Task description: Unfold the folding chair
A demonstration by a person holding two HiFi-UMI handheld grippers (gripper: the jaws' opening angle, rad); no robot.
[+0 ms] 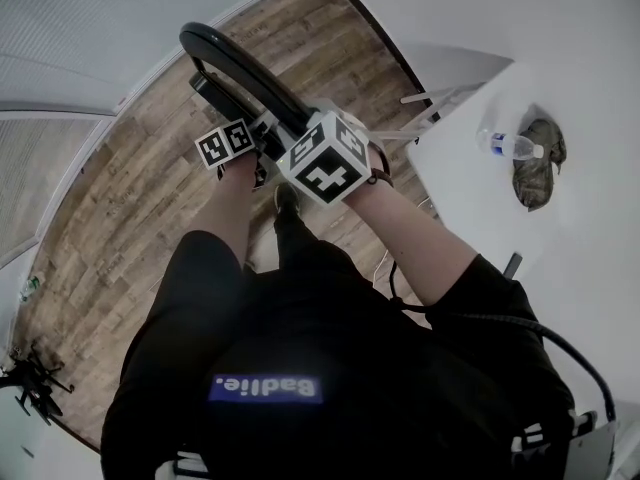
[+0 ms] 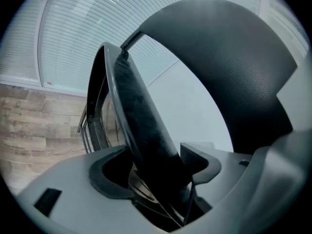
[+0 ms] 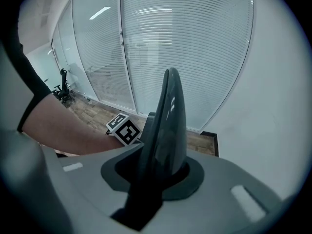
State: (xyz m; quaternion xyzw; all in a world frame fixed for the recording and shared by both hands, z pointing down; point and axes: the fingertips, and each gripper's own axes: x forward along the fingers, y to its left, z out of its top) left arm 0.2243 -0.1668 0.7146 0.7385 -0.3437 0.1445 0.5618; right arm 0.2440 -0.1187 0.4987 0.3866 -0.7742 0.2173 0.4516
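Observation:
The folded black chair (image 1: 236, 63) stands upright on the wooden floor in front of me, its curved top pointing away in the head view. Both grippers meet at its near upper part, under their marker cubes (image 1: 325, 158). In the left gripper view my left gripper (image 2: 156, 172) is closed round a matte black padded edge (image 2: 141, 116), apparently the seat, with the metal frame (image 2: 95, 116) to the left and the textured backrest (image 2: 234, 67) above right. My right gripper (image 3: 158, 174) is shut on a glossy black panel edge (image 3: 168, 121) of the chair.
A white table (image 1: 470, 208) stands at the right with a water bottle (image 1: 510, 145) and a camouflage cap (image 1: 538, 168) on it. Glass walls with blinds (image 1: 80, 28) run along the far left. A small black stand (image 1: 30, 378) sits at lower left. A cable (image 1: 560, 343) hangs by my right arm.

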